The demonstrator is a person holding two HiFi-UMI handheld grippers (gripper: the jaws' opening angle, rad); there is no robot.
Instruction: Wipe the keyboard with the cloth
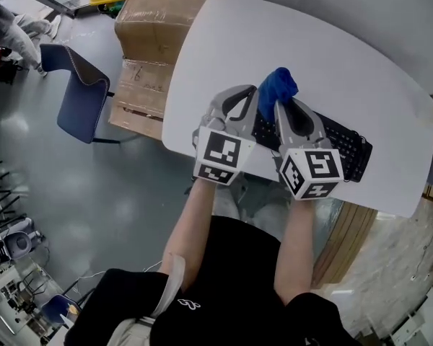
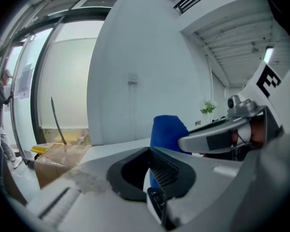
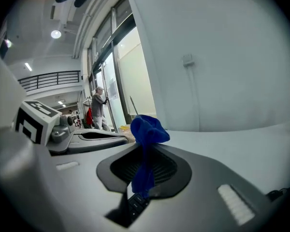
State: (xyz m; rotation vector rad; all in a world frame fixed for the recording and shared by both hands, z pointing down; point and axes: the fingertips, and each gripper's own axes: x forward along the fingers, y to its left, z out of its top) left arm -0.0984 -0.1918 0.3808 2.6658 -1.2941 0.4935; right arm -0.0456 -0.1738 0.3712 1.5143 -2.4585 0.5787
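A black keyboard (image 1: 346, 146) lies on the white table (image 1: 274, 34) near its front edge, with its left part hidden under both grippers. My right gripper (image 1: 280, 105) is shut on a blue cloth (image 1: 278, 86), which bunches up above the jaw tips. From the right gripper view the cloth (image 3: 147, 132) hangs down through the closed jaws, with keyboard keys (image 3: 135, 204) showing below. My left gripper (image 1: 251, 96) sits close beside it on the left, jaws shut with nothing between them. Its own view shows the cloth (image 2: 166, 129) just ahead and a few keys (image 2: 157, 202) underneath.
Cardboard boxes (image 1: 155, 20) stand on the floor against the table's far left side. A blue chair (image 1: 79, 92) is left of them. A person (image 3: 97, 108) stands far off by the glass doors. The table's front edge runs just below the keyboard.
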